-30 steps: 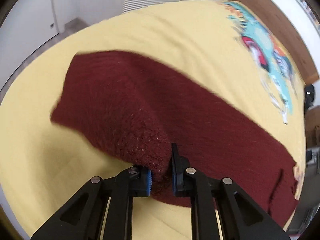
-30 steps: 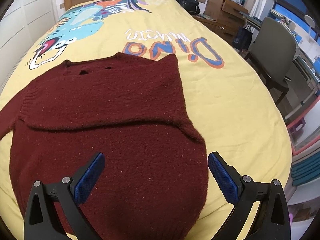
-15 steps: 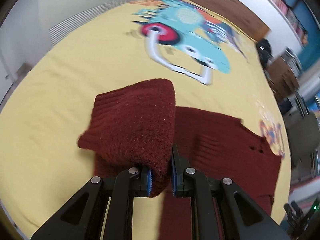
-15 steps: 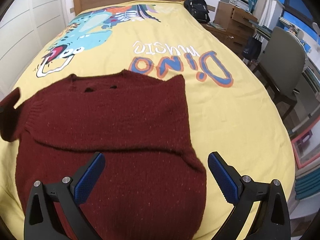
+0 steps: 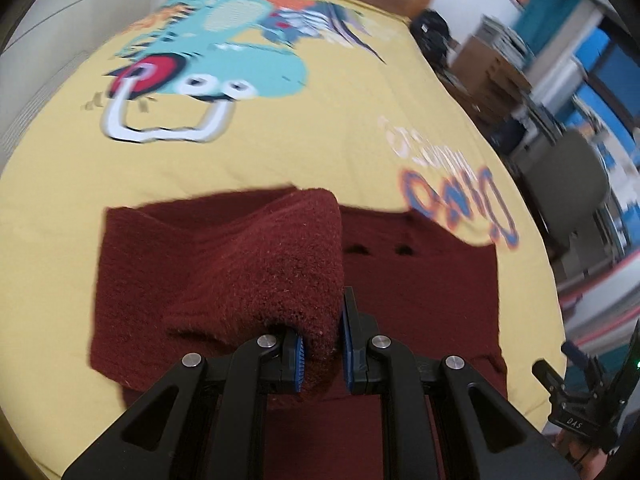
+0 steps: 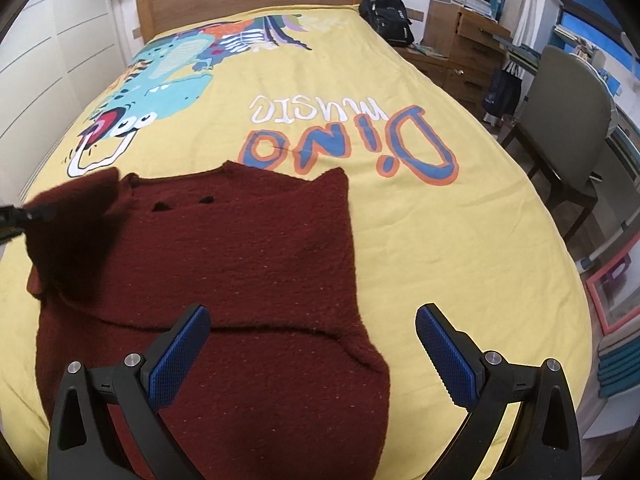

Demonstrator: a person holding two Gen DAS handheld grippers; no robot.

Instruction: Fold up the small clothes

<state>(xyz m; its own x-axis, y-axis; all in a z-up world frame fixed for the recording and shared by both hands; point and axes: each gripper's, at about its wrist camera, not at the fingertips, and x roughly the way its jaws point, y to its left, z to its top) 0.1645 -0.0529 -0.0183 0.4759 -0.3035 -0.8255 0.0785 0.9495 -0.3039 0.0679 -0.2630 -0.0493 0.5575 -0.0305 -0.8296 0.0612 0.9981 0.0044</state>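
Swinging the sleeve (image 5: 280,264) over the sweater (image 6: 248,264), our left gripper (image 5: 322,354) is clamping it; the right gripper (image 6: 312,354) is hanging open. Fold progressing.

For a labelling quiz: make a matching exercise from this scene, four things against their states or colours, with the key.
Column 1:
1. left gripper
2. right gripper
3. bedspread
4. sweater

Column 2:
A. yellow, with a dinosaur print
B. open, holding nothing
C. dark red knit, mostly flat on the bed
D. shut on a sleeve

Pairs: 1-D, 2-B, 3-A, 4-C
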